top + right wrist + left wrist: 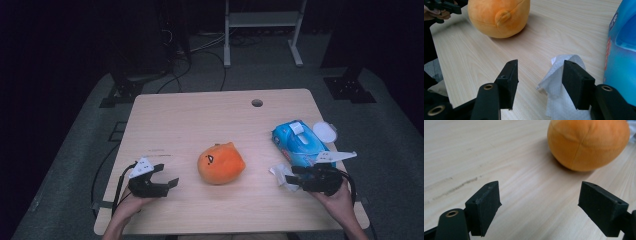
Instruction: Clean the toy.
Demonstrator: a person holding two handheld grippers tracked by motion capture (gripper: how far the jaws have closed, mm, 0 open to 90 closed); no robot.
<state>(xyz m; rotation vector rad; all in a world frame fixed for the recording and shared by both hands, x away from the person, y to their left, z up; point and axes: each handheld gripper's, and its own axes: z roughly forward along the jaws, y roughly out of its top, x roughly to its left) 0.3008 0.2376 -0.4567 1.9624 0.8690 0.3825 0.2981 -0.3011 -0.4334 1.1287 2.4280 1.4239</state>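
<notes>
An orange plush toy (221, 163) with a small face sits in the middle of the wooden table (200, 115). My left gripper (168, 174) rests low at the toy's left, pointing toward it, jaws open and empty. The left gripper view has the toy (587, 143) ahead and to the right of the open gripper (539, 195). My right gripper (291, 175) is open at the table's right, over a crumpled white wipe (279, 175). In the right gripper view the wipe (554, 80) lies against the right jaw's inner side, not squeezed by the gripper (539, 72). The toy (499, 17) is farther off.
A blue pack of wet wipes (300, 142) lies just beyond the right gripper, with a round white lid (325, 132) beside it. The pack (621, 57) stands close on the right in the right gripper view. A cable hole (257, 103) is near the table's far edge.
</notes>
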